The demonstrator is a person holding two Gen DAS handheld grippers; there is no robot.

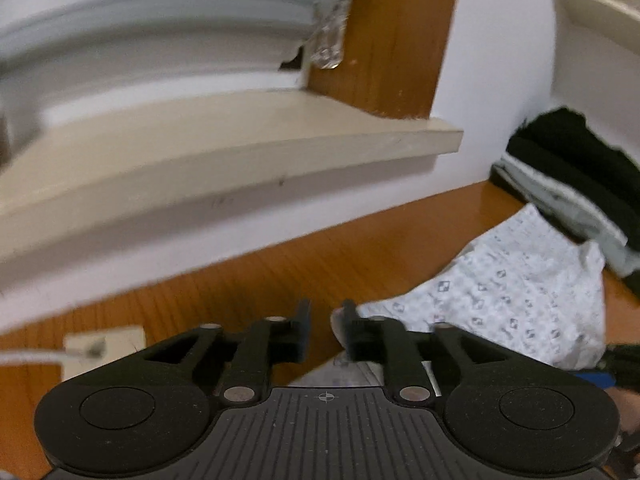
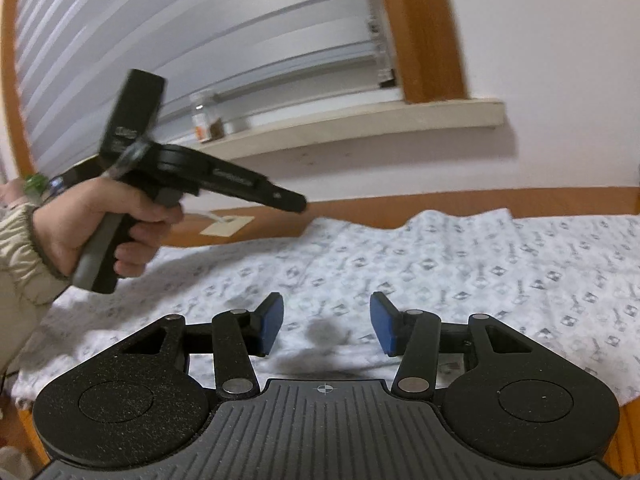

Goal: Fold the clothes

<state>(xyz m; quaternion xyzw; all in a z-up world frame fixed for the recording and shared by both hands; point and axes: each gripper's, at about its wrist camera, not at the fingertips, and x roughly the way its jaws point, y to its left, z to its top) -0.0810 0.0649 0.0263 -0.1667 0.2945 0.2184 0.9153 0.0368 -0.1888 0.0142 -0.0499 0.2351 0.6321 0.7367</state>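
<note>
Left wrist view is motion-blurred: window sill and blind smeared, and the patterned cloth is partly hidden behind the left claw body at 5 o'clock, so can't tell whether anything sits between its fingers. Dark folded stack is cut off by the frame edge at 3 o'clock. Right wrist view: jar on the sill too small and blurred to read contents; sleeve cut off at 9 o'clock.

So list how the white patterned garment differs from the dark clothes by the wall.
The white patterned garment is pale with small grey motifs; the dark clothes are plain black. The garment lies spread across the wooden floor; the dark clothes sit bunched in a pile. Both rest on the floor.
</note>
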